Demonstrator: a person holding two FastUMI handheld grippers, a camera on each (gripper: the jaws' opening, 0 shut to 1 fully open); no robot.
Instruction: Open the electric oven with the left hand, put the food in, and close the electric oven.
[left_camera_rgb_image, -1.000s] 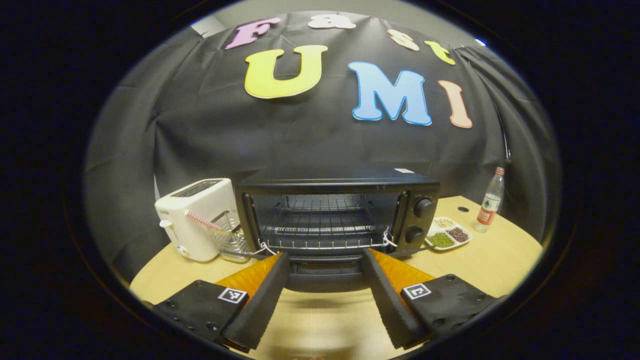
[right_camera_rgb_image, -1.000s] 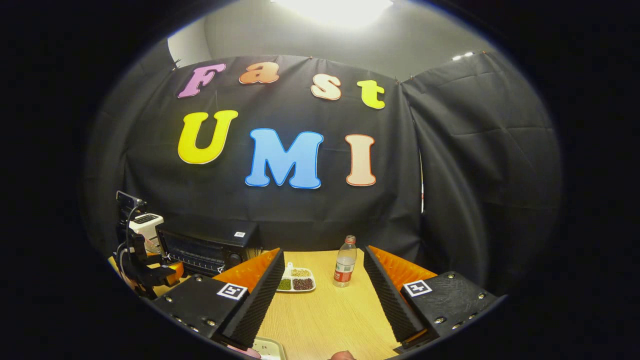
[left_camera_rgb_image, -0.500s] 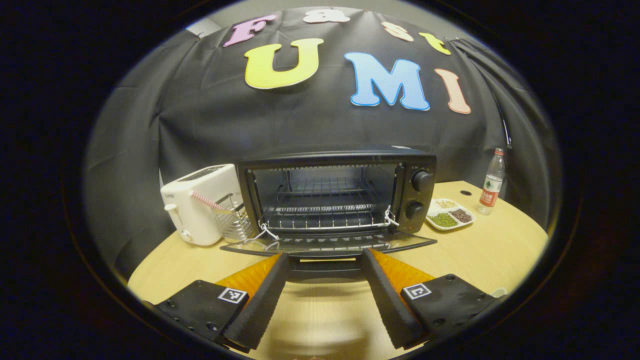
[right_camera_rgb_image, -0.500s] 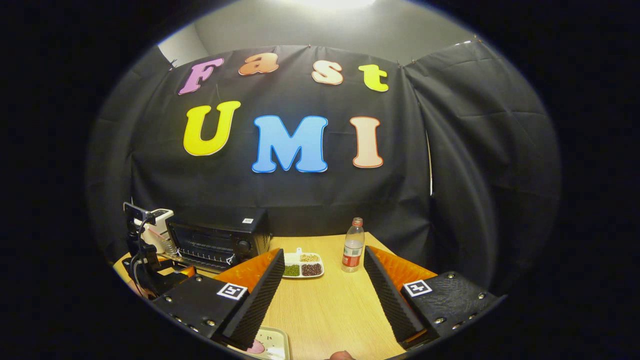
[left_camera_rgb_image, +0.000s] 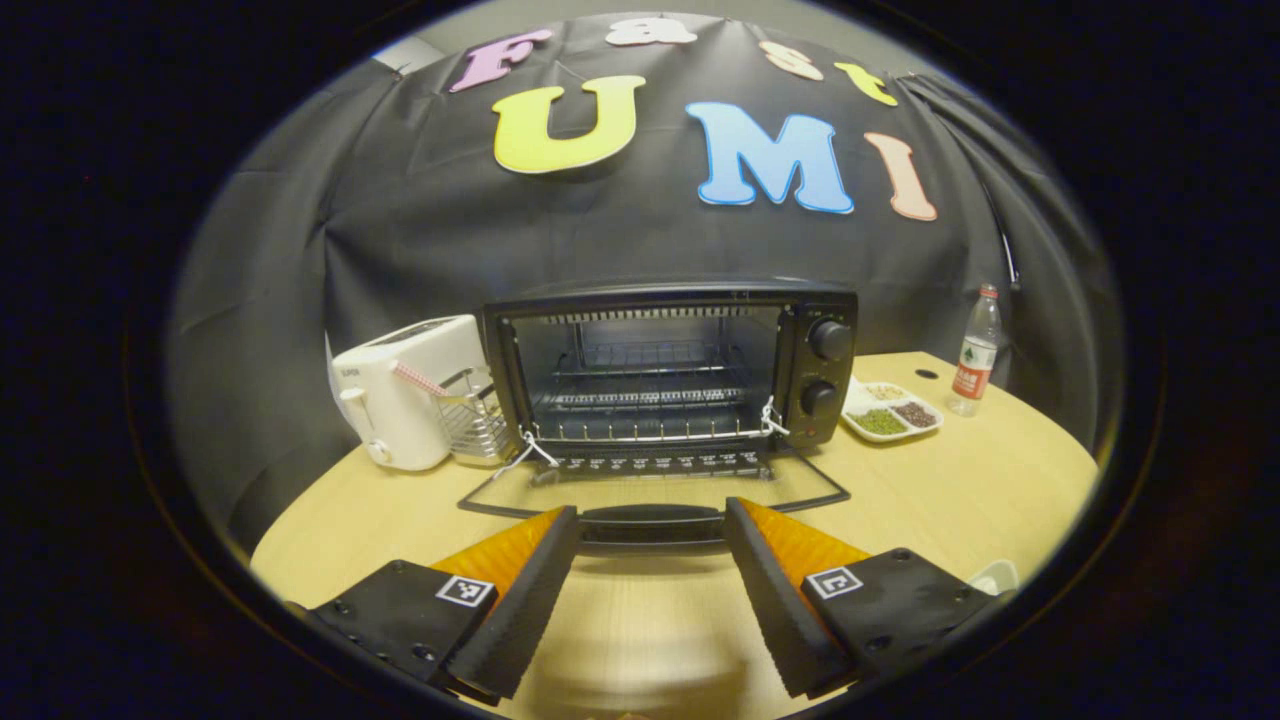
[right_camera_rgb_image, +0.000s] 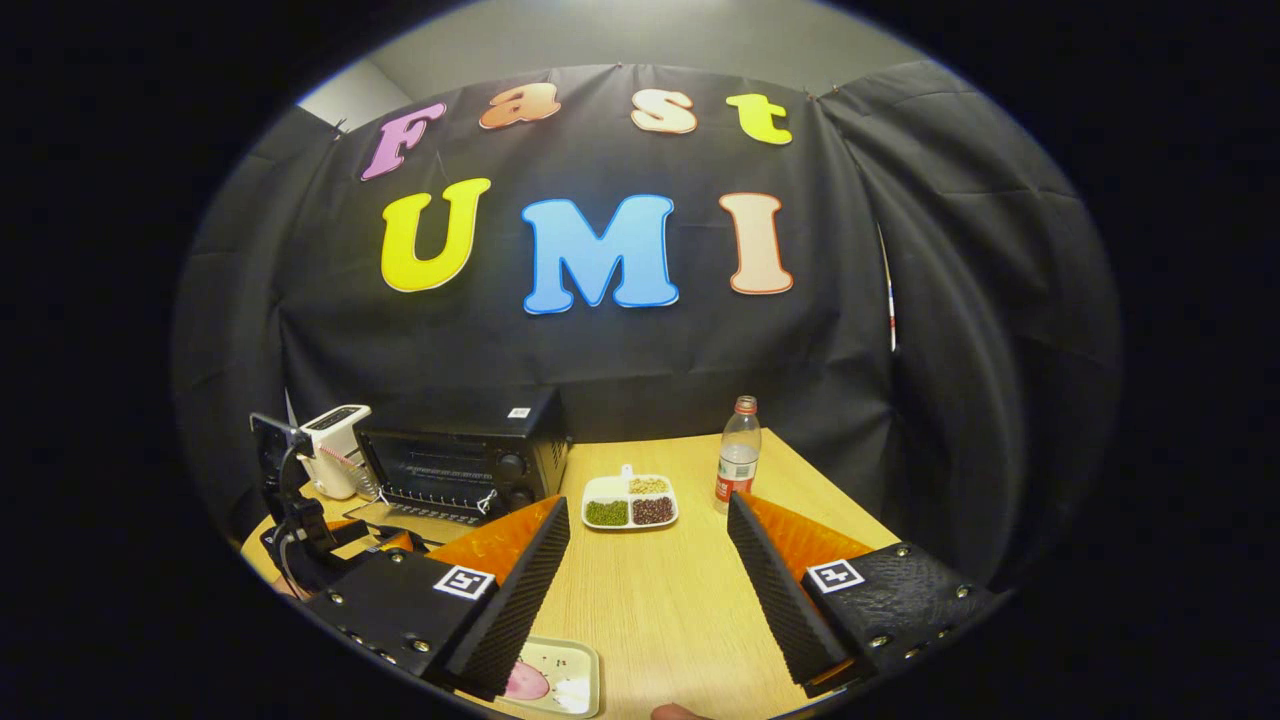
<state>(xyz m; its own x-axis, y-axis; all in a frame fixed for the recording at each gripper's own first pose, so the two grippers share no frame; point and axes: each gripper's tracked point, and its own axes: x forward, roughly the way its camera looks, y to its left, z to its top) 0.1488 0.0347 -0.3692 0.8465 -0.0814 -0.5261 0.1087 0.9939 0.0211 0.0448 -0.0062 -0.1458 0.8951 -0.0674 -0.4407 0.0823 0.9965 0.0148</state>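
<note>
Before the left tool, fingers apart, the oven door lies open. Right tool gapes empty; reaching carelessly for the food tray could knock it off the surface.

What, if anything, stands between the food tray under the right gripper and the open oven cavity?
The left gripper hovers right at the lowered oven door, in front of the cavity. The food tray lies by the right gripper. Bare table lies between; the rack looks empty.
</note>
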